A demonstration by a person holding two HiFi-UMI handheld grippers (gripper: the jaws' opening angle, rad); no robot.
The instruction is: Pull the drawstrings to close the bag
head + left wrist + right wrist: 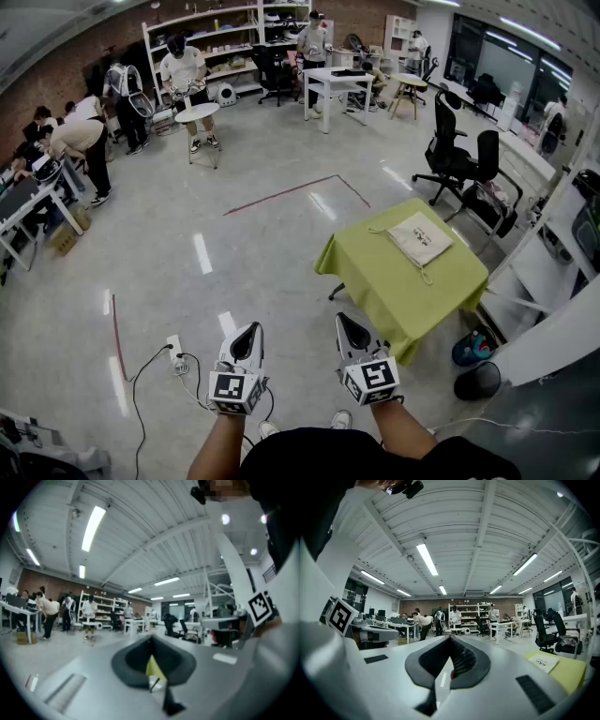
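Observation:
A beige drawstring bag (pixel 421 238) lies flat on a table with a yellow-green cloth (pixel 375 281), its cord trailing toward the near edge. The bag (pixel 544 662) also shows at the far right of the right gripper view. My left gripper (pixel 246 339) and right gripper (pixel 351 329) are held level over the floor, short of the table and to its left. Both are shut with nothing between the jaws. In the left gripper view the left gripper (pixel 151 641) points across the room. The right gripper (pixel 451 639) faces the far shelves.
Black office chairs (pixel 450 150) stand beyond the table. A power strip with cables (pixel 174 350) lies on the floor at lower left. A white partition (pixel 553 337) and a dark bin (pixel 478 381) sit right of the table. Several people work at benches and shelves far off.

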